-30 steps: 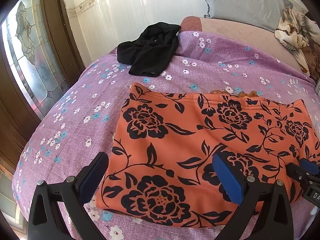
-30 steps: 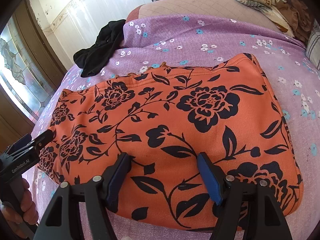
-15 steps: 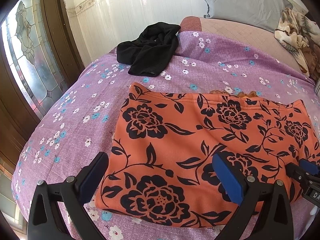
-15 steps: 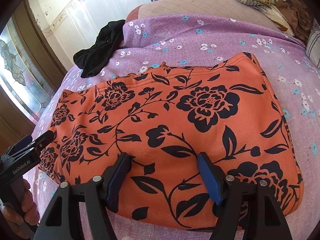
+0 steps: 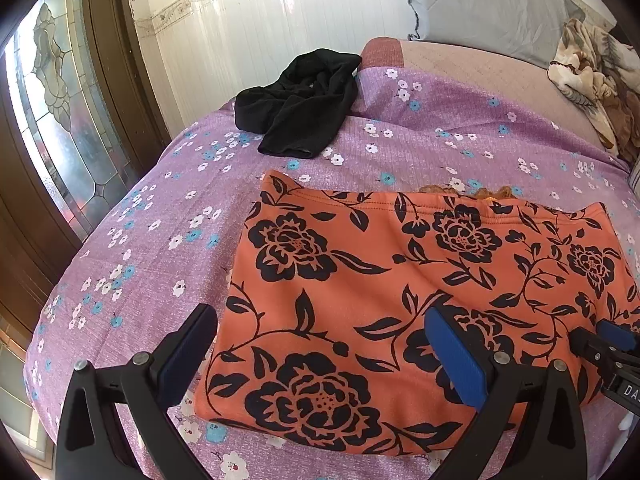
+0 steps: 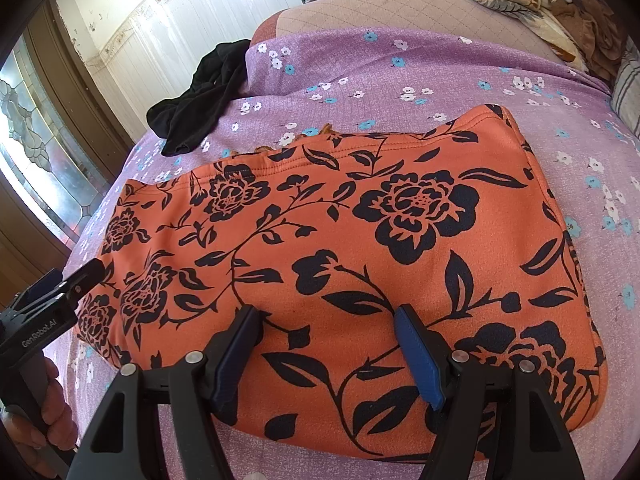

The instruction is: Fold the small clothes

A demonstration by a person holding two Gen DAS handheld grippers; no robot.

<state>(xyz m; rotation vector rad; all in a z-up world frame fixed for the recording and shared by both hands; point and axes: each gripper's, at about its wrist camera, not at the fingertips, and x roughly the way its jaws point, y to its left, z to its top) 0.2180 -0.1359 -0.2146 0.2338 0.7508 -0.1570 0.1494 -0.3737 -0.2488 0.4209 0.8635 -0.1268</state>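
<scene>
An orange garment with black flowers (image 5: pixel 400 280) lies folded flat as a rectangle on the purple floral bedspread (image 5: pixel 160 240); it also shows in the right wrist view (image 6: pixel 360 240). My left gripper (image 5: pixel 320 356) is open and empty over the garment's near left corner. My right gripper (image 6: pixel 328 344) is open and empty over the near edge, right of the middle. The right gripper's tip (image 5: pixel 608 344) shows at the left wrist view's right edge. The left gripper (image 6: pixel 52 304), held by a hand, shows at the right wrist view's left edge.
A crumpled black garment (image 5: pixel 300 100) lies at the bed's far left by the white wall. A patterned blanket (image 5: pixel 592 76) and a grey pillow (image 5: pixel 480 4) sit at the far right. A wooden door with leaded glass (image 5: pixel 60 120) stands to the left.
</scene>
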